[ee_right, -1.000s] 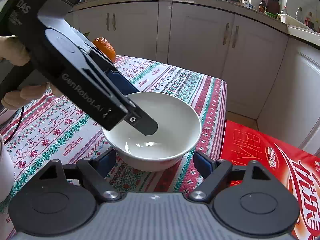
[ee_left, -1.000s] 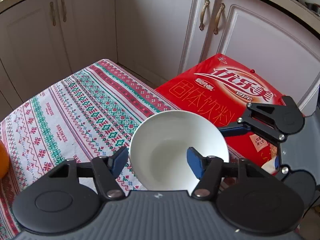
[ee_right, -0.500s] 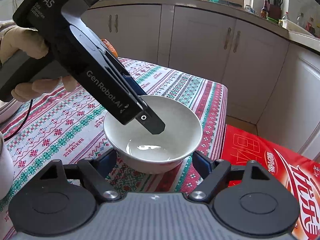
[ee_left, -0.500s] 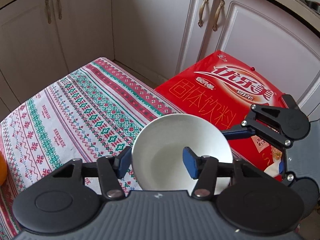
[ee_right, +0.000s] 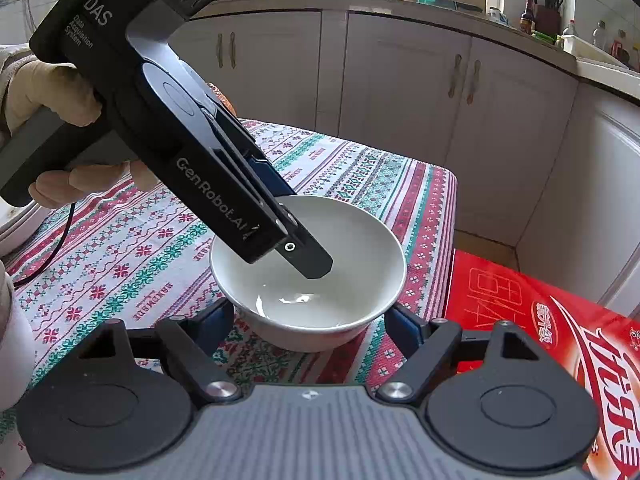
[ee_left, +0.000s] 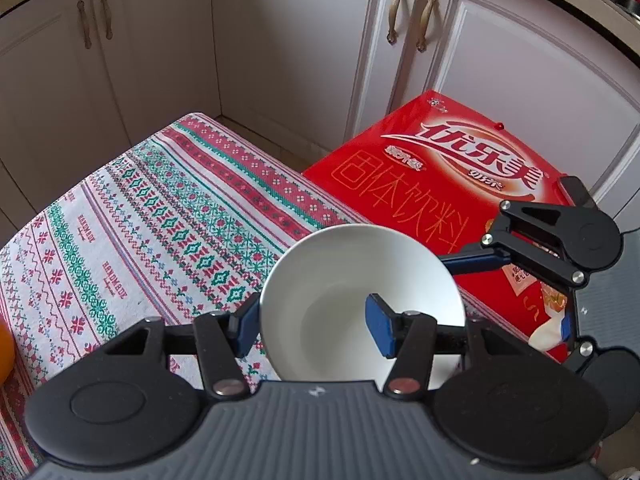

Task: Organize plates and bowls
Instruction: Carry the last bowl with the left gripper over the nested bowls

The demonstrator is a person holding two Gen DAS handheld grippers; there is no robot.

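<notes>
Left wrist view, bowls: one white bowl (ee_left: pixel 352 280) is seen at lower centre, on the patterned tablecloth (ee_left: pixel 160 232).
Left gripper (ee_left: pixel 312 326): clamped on the bowl's near wall, one finger outside, one inside.
Boxes: one red box (ee_left: pixel 448 172), right.
Right wrist view, bowls: one (ee_right: pixel 320 300), centre.
Right gripper (ee_right: pixel 308 322): jaws apart, flanking the bowl, not touching it.
Hands: one hand (ee_right: pixel 52 92), upper left.

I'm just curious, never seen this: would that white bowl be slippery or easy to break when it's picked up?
Probably slippery: the white bowl looks glazed and shiny. Likely stiff and breakable, like ceramic. The left gripper pinches just one wall, so it may tilt when lifted.
</notes>
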